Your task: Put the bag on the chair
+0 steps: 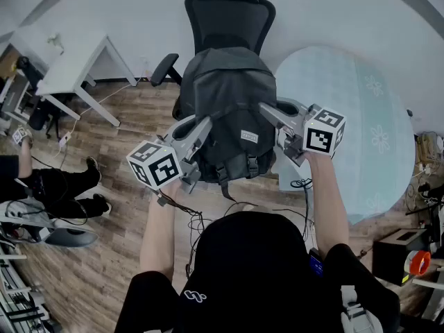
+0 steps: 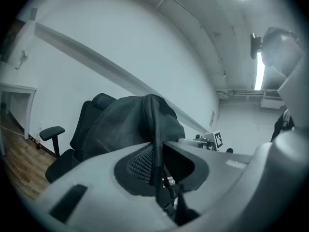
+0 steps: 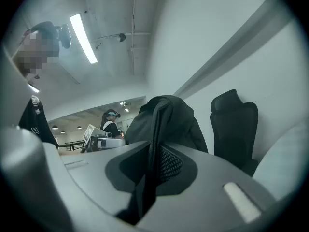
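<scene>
Position of load: the dark grey backpack (image 1: pixel 229 109) hung upright directly in front of the black office chair (image 1: pixel 229 19), its top level with the lower backrest and its bulk over the seat. The seat was hidden beneath it, so contact with the cushion could not be confirmed. In my judgement it had not yet been set down, since both tools carried it.

Left claw (image 1: pixel 200 132): closed down on the left strap (image 2: pixel 155 144) at the backpack's side nearest the chair's visible armrest (image 1: pixel 163 66). The strap ran straight through the narrow gap between the pads.

Right claw (image 1: pixel 272 113): likewise clamped on the right strap (image 3: pixel 153 144) at the backpack's opposite side, away from that armrest, with dark fabric pinched between its pads.

Reason for the hold: a grip on each flank kept a soft, sagging load square to the backrest and prevented it from swinging or folding. That would suit lowering it onto the seat base first.

Surroundings: a wooden floor (image 1: pixel 125 144) lay under the chair. A white desk (image 1: pixel 76 64) stood well to the chair's armrest side. A round pale-blue surface (image 1: pixel 361 116) lay on the other side, just beside the chair.

Risk noted: thin straps may slip if released unevenly.
</scene>
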Demonstrator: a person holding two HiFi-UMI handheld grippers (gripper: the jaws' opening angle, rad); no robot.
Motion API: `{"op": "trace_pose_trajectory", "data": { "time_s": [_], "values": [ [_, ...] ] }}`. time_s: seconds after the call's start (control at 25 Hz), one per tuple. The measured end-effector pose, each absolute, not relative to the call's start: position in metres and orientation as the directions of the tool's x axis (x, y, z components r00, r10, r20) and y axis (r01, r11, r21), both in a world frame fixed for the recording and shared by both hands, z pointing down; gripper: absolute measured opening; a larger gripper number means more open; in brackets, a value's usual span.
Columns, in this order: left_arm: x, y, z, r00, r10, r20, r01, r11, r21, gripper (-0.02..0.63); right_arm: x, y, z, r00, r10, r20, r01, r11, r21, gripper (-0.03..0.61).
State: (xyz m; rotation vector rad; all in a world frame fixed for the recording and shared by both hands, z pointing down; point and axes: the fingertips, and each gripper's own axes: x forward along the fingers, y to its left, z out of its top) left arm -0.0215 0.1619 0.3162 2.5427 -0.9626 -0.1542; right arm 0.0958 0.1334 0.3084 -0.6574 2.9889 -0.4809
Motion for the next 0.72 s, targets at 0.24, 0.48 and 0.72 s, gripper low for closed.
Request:
{"op": "trace_pose_trajectory", "data": {
  "time_s": [0.24, 0.48, 0.72],
  "values": [
    [-0.017, 0.153, 0.33, 0.754, -0.654, 0.054, -0.605, -0.662, 0.442, 0.051, 0.1, 0.122, 0.322, -0.905, -0.425, 0.039, -0.412, 0.847, -0.337, 0.038],
    [-0.015, 0.144, 0.349, 0.736, -0.668, 0.107, -0.639, -0.634, 0.437, 0.052, 0.102, 0.113, 0.343, -0.916, -0.4, 0.042, -0.385, 0.842, -0.378, 0.038],
    [-0.012, 0.143, 0.369, 0.701, -0.698, 0.148, -0.676, -0.584, 0.448, 0.052, 0.104, 0.106, 0.366, -0.93, -0.366, 0.039, -0.347, 0.835, -0.428, 0.038]
  ]
}}
